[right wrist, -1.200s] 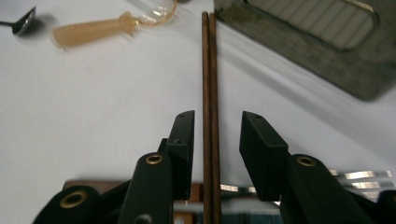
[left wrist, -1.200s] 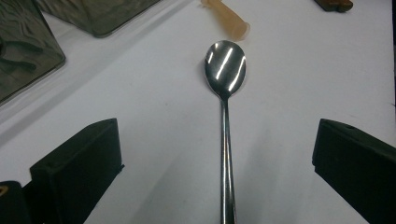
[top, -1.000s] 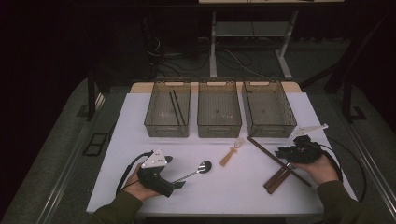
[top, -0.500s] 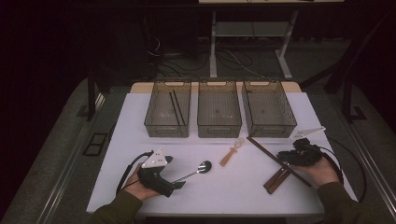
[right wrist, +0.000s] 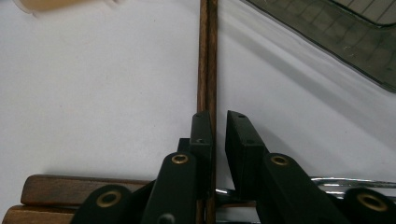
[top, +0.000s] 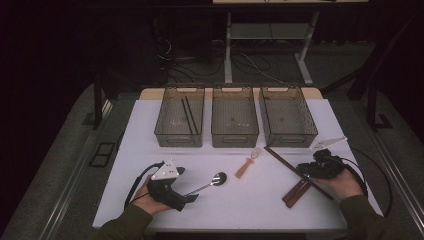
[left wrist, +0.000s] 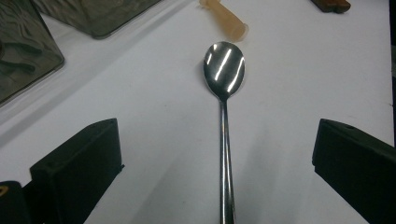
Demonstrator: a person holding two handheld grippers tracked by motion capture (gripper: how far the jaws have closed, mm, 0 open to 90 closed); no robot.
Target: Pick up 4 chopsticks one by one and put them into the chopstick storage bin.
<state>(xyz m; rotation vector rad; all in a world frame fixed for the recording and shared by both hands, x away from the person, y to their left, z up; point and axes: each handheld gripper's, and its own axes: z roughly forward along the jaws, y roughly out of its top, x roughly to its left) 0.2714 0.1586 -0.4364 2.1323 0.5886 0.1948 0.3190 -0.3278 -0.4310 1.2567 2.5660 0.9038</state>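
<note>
A steel spoon (top: 215, 179) lies in the middle of the white table (top: 235, 210), bowl facing away from me. My left gripper (top: 190, 196) rests at its handle end, jaws wide open on either side of the spoon (left wrist: 224, 70) and clear of it (left wrist: 217, 126). At the right, a pair of dark wooden chopsticks (top: 282, 161) lies diagonally. My right gripper (top: 302, 170) has just been closing on them. In the right gripper view (right wrist: 219, 114) the chopsticks (right wrist: 208, 56) run between the jaws, against the left one, with a thin gap at the right one.
Three clear bins stand in a row at the back: the left bin (top: 179, 137) holds dark chopsticks (top: 189, 114), then the middle bin (top: 235, 137) and right bin (top: 291, 137). A small beige spoon (top: 246, 166) lies mid-table. Wood-handled utensils (top: 295, 193) lie under the chopsticks.
</note>
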